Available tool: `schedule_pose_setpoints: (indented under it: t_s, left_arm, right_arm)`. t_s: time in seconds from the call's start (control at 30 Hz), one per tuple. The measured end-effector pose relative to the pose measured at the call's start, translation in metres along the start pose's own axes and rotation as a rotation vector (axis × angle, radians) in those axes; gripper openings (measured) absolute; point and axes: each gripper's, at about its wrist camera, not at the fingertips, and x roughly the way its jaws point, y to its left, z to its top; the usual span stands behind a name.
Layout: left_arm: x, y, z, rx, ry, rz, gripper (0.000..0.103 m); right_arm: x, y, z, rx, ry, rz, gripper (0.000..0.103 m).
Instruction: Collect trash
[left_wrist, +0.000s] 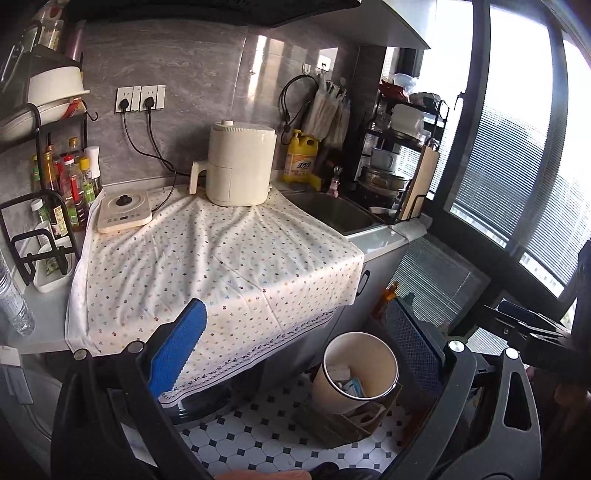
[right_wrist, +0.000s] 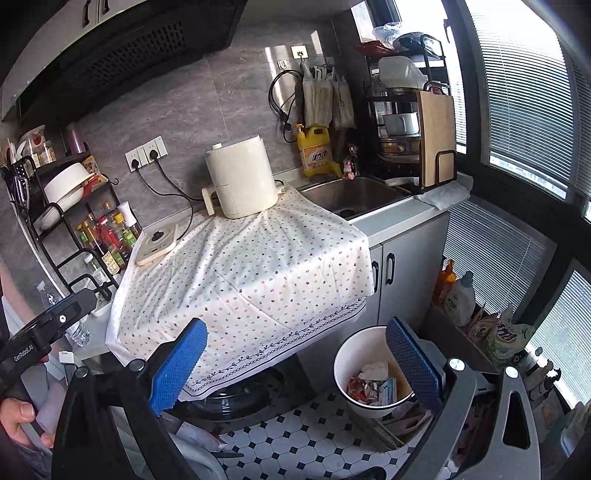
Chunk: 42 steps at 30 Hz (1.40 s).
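2 grippers held high over the kitchen, both spread wide with nothing between the blue pads: left gripper (left_wrist: 295, 354), right gripper (right_wrist: 299, 362). Trash already gathered in the white bin (right_wrist: 341, 363) on the tiled floor (right_wrist: 295, 439), just below the hanging edge of the dotted cloth (right_wrist: 251, 273) and beside the grey cabinet (right_wrist: 406, 266). Inside the bin: crumpled wrappers (right_wrist: 364, 387), reddish and white, plus 1 pale blue packet and a wad of white paper on top; exact kinds hard to tell from this height. No loose scrap visible on the cloth, only the air fryer (right_wrist: 243, 177) and the induction hob (right_wrist: 157, 245) at its far side.

Judged near the end, or between pickups. Best to sweep both views slowly along the counter edges, the sink (right_wrist: 354, 195) and the floor near the washing machine door (right_wrist: 240, 395), where something pale seems to lie at the lower left, possibly litter. For any pickup: approach from above, close on the bulk of the scrap rather than a corner, carry low to the bin, release over its middle.
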Motion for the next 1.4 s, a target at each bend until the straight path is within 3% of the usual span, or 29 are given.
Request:
schedule_pose_setpoints:
  t_s: [1.4]
  left_arm:
    - [-0.011, 0.014, -0.003, -0.047, -0.011, -0.005, 0.097]
  right_arm:
    - [0.002, 0.020, -0.005, -0.022, 0.010, 0.011, 0.095]
